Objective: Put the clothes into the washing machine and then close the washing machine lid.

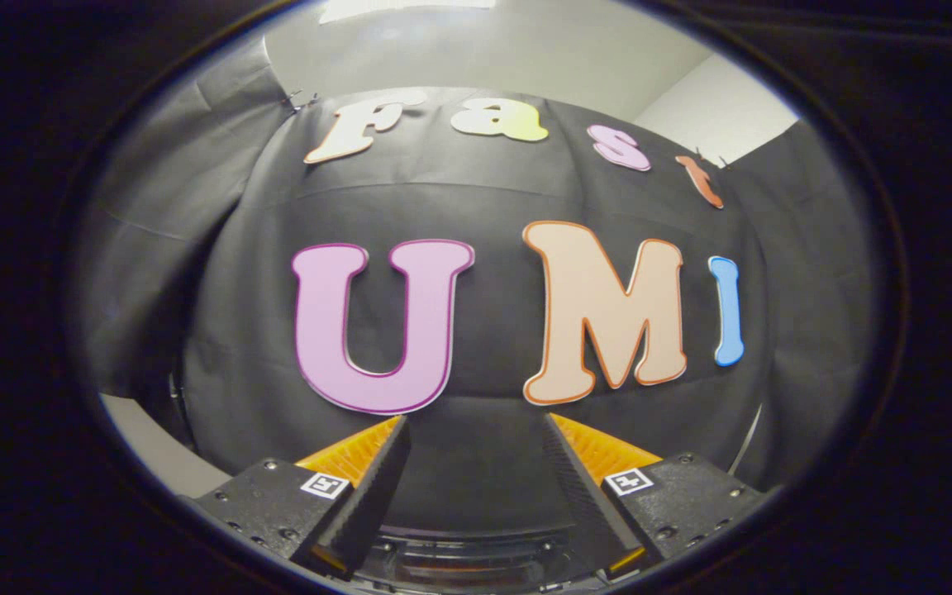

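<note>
Black cloth (476, 207) covers the booth wall straight ahead of the gripper and hangs in loose folds, pinned up along its top edge. Above the cloth a pale wall (492, 58) is visible, with a lighter panel (716, 107) meeting it at a corner toward the right. A pale strip of surface (154, 450) shows below the cloth's lower edge, to the left of the fingers. A thin light cord or rod (747, 442) runs down just right of the right finger.

Gripper (476, 430): jaws stand wide apart, nothing between them, both fingers pointing at the cloth with clear air around the tips. Each finger (381, 471) carries a ribbed inner face, and each finger mount carries a small square marker (325, 485).

Washing machine and clothes: neither can be made out from this angle, so their position cannot be told. A dark, glossy curved part (468, 554) lies low between the finger bases; what it belongs to cannot be told.
</note>
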Motion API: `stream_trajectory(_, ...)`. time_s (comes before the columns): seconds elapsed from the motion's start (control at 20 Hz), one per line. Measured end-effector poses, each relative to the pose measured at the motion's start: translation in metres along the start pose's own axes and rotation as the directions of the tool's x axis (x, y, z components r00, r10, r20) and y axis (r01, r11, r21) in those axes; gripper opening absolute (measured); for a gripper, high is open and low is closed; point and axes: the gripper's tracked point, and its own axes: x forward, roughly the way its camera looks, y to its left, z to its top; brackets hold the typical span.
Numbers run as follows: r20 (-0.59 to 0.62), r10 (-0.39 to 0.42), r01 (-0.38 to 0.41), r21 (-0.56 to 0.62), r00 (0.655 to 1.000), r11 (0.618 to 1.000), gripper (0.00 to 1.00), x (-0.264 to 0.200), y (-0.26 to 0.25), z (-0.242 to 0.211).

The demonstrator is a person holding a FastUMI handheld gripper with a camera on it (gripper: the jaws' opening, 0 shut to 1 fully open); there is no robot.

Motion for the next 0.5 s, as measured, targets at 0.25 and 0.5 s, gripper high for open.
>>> stream_trajectory(0.25,-0.064,-0.028,0.030,0.029,0.998,0.999,0.96,0.022,0.003,-0.056)
stream_trajectory(0.5,-0.146,-0.039,0.045,0.041,0.989,0.998,0.96,0.021,-0.003,-0.105)
